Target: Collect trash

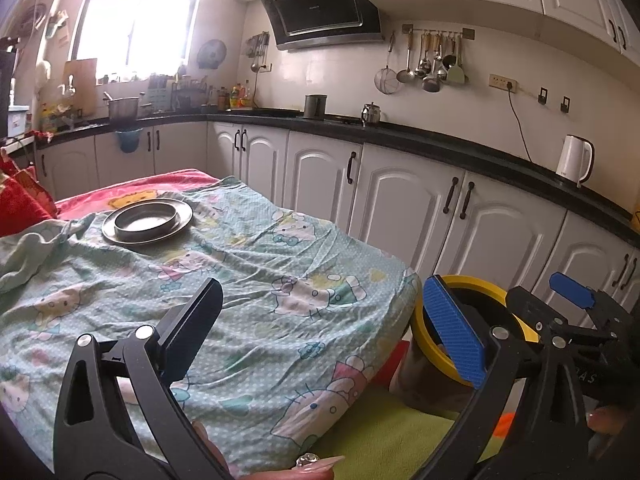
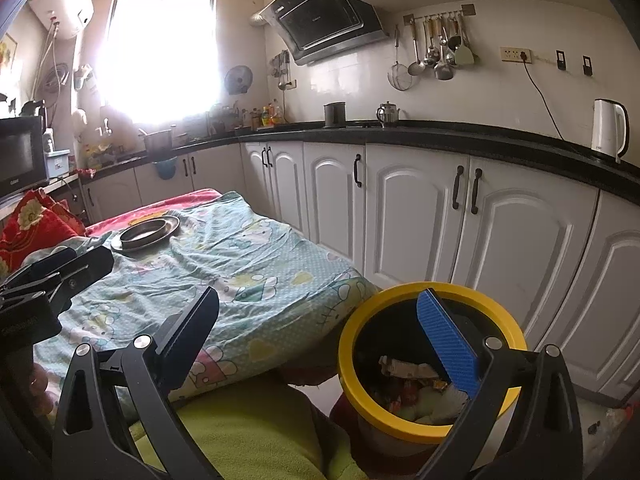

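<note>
With both your left gripper and right gripper empty, fingers apart, the trash already lay inside the yellow-rimmed bin beside the table, so next you needed to look for leftovers.

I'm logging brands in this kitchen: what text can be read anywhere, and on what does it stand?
"AS": the end of white lettering on the right gripper body; the rest is hidden.
Logo on the range hood: too small to read.
Logo on the microwave: blurred.
Mark on the kettle: too small.
Embossed text on the left gripper body: blurred.
</note>
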`<state>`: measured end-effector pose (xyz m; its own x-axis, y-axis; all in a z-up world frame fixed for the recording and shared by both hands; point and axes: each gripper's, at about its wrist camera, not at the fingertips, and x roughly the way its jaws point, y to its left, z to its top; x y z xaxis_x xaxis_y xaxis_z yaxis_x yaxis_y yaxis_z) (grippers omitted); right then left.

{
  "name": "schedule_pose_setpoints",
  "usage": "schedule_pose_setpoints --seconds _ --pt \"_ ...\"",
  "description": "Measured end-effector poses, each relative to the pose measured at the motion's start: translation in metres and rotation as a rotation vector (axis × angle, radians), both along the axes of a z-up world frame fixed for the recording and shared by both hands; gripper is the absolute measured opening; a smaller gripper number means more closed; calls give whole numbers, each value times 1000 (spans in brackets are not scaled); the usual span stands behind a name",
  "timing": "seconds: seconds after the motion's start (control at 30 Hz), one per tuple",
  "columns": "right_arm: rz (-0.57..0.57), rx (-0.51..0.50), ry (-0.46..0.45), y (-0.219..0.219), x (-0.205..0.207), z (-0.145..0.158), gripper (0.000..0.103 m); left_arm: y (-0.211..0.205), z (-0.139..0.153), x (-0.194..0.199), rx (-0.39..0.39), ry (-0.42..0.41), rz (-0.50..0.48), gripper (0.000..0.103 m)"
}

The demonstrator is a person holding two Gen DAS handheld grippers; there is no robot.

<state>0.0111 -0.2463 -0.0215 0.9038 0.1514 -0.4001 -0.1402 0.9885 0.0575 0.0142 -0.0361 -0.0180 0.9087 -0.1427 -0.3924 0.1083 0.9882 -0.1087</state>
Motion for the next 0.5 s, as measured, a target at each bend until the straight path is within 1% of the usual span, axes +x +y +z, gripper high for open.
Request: schedule_pose_setpoints --seconds 0.5 --pt "-1 1 4 0 1 -1 97 0 0 0 1 0 -1 92"
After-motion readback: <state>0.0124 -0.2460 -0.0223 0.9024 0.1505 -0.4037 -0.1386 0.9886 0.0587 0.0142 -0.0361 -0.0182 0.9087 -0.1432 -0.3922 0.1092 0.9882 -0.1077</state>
